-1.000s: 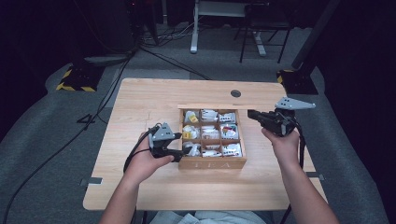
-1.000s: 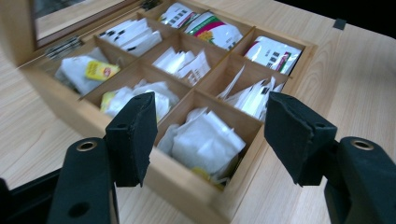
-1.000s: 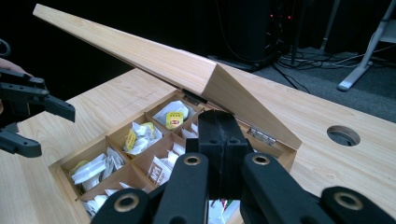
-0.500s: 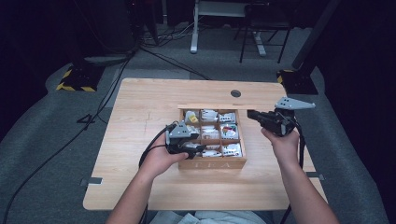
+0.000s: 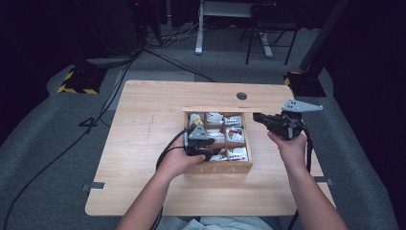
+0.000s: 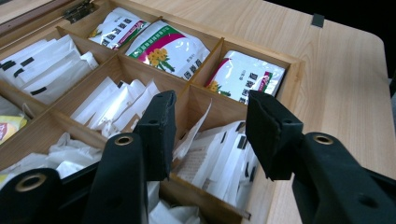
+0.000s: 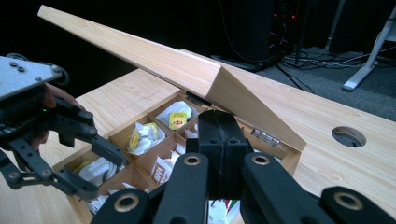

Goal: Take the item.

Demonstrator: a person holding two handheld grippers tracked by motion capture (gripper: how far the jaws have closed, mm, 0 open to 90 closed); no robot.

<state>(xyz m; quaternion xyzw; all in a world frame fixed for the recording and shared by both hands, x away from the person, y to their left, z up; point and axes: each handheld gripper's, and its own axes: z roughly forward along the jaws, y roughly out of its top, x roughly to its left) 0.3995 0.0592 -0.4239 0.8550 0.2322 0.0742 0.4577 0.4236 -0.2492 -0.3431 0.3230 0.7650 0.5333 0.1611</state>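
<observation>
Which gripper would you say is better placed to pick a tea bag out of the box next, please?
The left gripper: its jaws, just closing with nothing pinched, hang over the white sachets in the tea box. The right gripper is shut beside the box.

The left gripper (image 6: 208,140), its 2 black jaws parted and just closing, hangs over the compartmented wooden tea box (image 6: 293,79). White paper sachets (image 6: 219,158) lie between them; green-and-white flower-printed packets (image 6: 166,49) sit at 12 o'clock.
</observation>
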